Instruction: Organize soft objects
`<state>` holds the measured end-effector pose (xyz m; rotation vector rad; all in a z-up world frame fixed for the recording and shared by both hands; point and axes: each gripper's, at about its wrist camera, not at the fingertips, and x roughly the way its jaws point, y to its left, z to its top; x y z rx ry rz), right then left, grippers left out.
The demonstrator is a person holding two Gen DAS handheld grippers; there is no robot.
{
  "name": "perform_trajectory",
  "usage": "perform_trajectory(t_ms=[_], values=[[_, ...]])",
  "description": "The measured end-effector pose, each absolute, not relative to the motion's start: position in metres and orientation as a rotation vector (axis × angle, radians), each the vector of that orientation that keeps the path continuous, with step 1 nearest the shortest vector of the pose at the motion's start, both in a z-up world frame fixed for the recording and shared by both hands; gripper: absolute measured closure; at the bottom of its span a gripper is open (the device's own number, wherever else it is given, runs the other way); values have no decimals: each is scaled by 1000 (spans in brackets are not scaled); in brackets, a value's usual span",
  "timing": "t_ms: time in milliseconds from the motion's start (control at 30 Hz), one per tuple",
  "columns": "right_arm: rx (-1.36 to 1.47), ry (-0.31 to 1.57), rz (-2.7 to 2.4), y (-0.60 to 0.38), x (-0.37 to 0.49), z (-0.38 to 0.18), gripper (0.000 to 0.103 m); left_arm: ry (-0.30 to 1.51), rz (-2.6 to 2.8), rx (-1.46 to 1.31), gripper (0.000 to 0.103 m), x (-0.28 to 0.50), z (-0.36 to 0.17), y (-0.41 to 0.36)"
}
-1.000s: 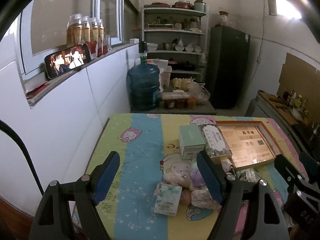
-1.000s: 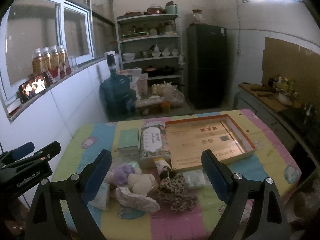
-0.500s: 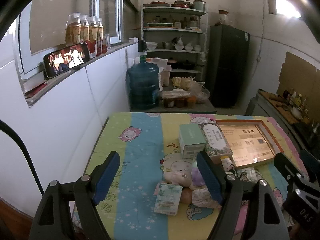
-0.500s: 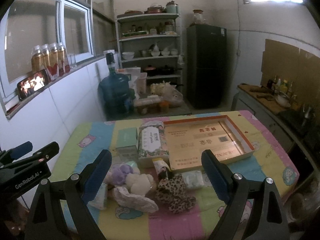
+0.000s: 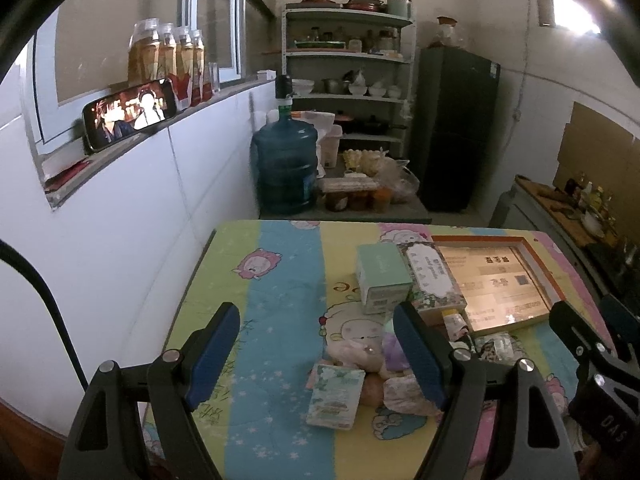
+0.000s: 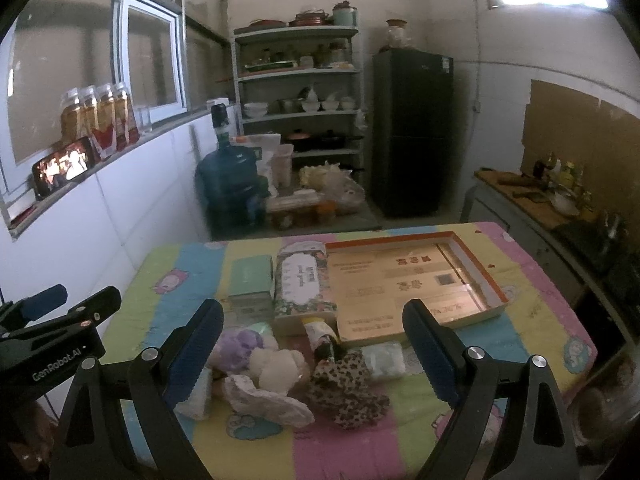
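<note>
A heap of soft things lies near the front of the table: a cream plush (image 6: 278, 366), a purple plush (image 6: 236, 346), a leopard-print cloth (image 6: 346, 382), a pale crumpled cloth (image 6: 266, 398) and a white tissue pack (image 6: 384, 358). In the left wrist view a floral tissue pack (image 5: 334, 394) lies beside a pink plush (image 5: 352, 354). A shallow orange-rimmed box lid (image 6: 416, 280) lies behind the heap. My left gripper (image 5: 320, 352) and right gripper (image 6: 314, 348) are both open and empty, held above the heap.
A mint box (image 6: 252, 278) and a floral tissue box (image 6: 304, 284) stand left of the lid. A small tube (image 6: 318, 330) lies by the heap. The table with its cartoon cloth (image 6: 532, 292) stands against the white wall (image 5: 120, 220). A water jug (image 5: 286, 166), shelves and fridge stand behind.
Both grippers have drawn back and risen slightly, so the table looks a little farther off. Nothing on the table has moved. Both jaws stay open.
</note>
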<state>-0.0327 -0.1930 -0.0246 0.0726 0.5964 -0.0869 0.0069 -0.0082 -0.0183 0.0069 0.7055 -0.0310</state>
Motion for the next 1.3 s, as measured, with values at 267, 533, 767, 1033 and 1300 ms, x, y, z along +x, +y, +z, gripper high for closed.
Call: perform_trajectory(t_ms=[267,533,767,1033,1300], values=[[61,588,-67,-193,-27,-34,11,697,-28,1,23,12,-27,12],[36,632,-16,-191,-23,-65,11,733,-105,-20,23,17,-70,36],[32,691,37,-180,-19,-87,11,771,-230,35,23,11,-123,16],[14,745,39,-177,-18,-103,11,834,-267,68,24,21,-168,-9],[28,764,21,-182,-21,-106,11,859,-272,62,29,26,-180,-11]])
